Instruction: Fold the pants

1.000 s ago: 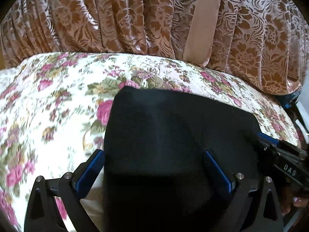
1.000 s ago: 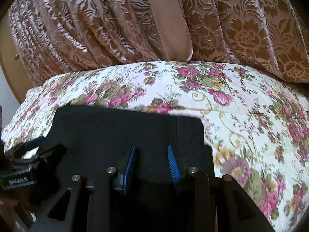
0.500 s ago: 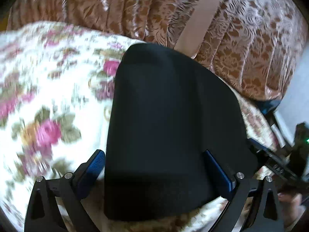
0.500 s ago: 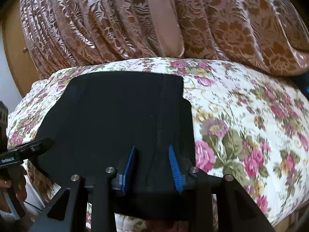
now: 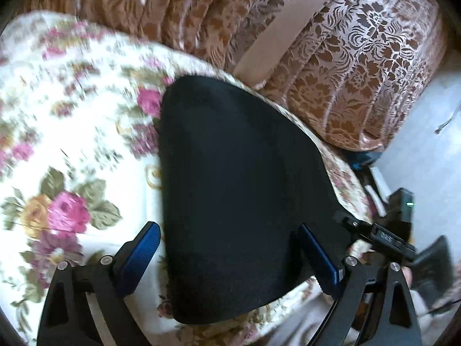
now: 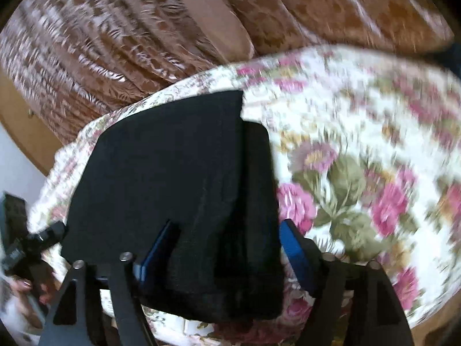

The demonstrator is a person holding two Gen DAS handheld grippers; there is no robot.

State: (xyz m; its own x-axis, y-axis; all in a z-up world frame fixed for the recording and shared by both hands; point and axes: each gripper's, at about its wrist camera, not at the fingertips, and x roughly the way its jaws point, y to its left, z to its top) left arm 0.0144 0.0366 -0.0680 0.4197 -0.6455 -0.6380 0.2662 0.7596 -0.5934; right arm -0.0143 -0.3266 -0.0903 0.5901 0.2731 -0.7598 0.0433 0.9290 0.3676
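The black pants (image 5: pixel 239 173) lie folded into a thick pad on the floral bedsheet (image 5: pixel 72 115), close to the bed's near edge. My left gripper (image 5: pixel 230 248) straddles the near end of the pad. Its jaws are wide and closing a little, and the blue pads stand clear of the cloth. In the right wrist view the same pants (image 6: pixel 178 167) show a stepped right edge. My right gripper (image 6: pixel 227 242) is over that near right corner with its jaws opening. The cloth lies between the fingers, loose.
A brown brocade curtain (image 5: pixel 360 72) hangs behind the bed (image 6: pixel 360 144). Pale floor (image 5: pixel 417 129) and dark gear lie off the bed's right side. Wooden furniture (image 6: pixel 17 121) stands at the far left. A hand (image 6: pixel 26 285) holds the other tool at the lower left.
The right jaws went from a narrow pinch on the pants' edge to wide apart. Both grippers drew back toward the bed's near edge and rolled, so the pad's near end now shows.
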